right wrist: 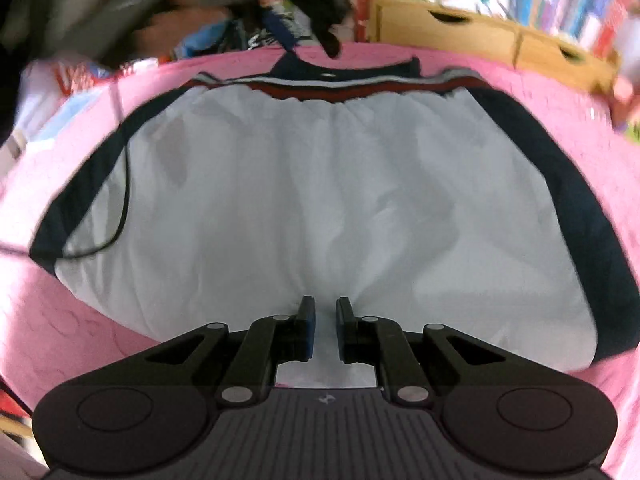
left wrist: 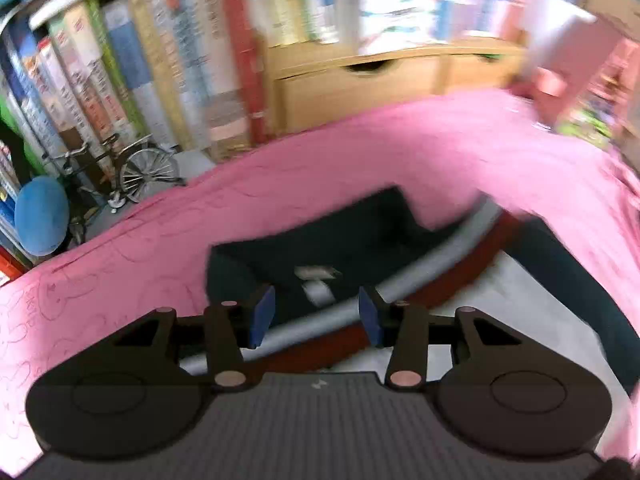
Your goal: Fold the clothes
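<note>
A pink sheet [right wrist: 60,344] printed with faint line drawings covers the work surface; whether a desk or a bed lies under it cannot be told. At the far side stand a bookshelf [left wrist: 168,68] packed with upright books and a pale wooden drawer unit [left wrist: 360,88]. The garment [right wrist: 320,208] lies spread flat at the middle of the sheet: a white body with navy side panels and a red, grey and navy band along its far edge. Your right gripper [right wrist: 325,330] sits at the near hem, its blue-padded fingers [right wrist: 308,330] drawn close with a narrow gap, white cloth bunched between them; a firm pinch cannot be confirmed. Your left gripper [left wrist: 316,316] hovers over the navy far end, fingers [left wrist: 262,316] spread wide with the band passing between them, untouched. A small model bicycle [left wrist: 128,168] and a blue ball [left wrist: 42,216] stand at the far left.
</note>
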